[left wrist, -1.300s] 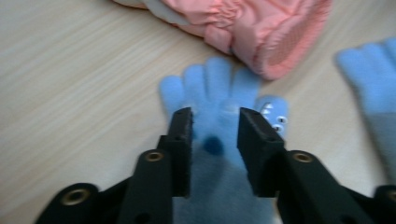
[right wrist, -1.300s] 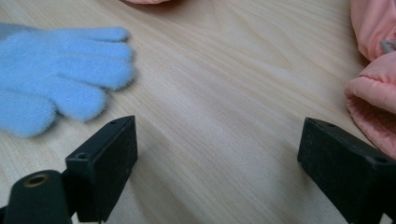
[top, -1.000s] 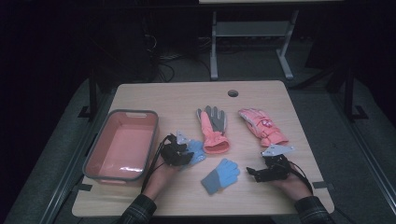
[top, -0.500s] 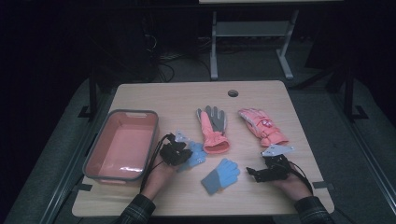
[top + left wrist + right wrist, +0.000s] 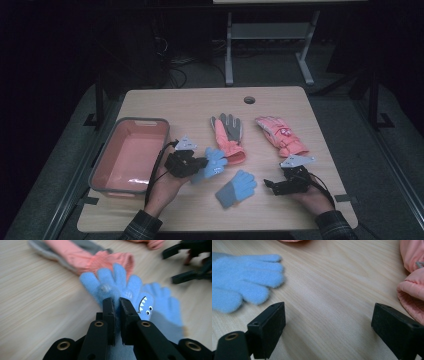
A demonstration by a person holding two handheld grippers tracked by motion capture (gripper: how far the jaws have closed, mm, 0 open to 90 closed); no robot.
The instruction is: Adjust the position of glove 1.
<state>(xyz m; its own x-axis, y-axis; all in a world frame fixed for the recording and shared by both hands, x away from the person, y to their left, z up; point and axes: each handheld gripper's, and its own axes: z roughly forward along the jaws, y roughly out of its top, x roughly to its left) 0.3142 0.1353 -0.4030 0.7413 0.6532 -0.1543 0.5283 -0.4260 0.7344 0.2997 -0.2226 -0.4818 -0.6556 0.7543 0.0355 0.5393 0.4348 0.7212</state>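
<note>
Left claw (image 5: 117, 305) pinches a blue glove (image 5: 117, 283); right claw (image 5: 328, 322) spread wide.

The left jaws, just closed, grip the glove, its fingers fanning toward 12 o'clock. The left gripper view reveals its shark face; the high view shows the second glove (image 5: 236, 188) at the left claw's 4 o'clock and the bin (image 5: 101, 165) at 9.

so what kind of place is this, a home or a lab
Most likely a lab or recording workspace: a bare wooden table with a cable hole, cables on the dark floor, and gloves laid beside a pink bin.
</note>
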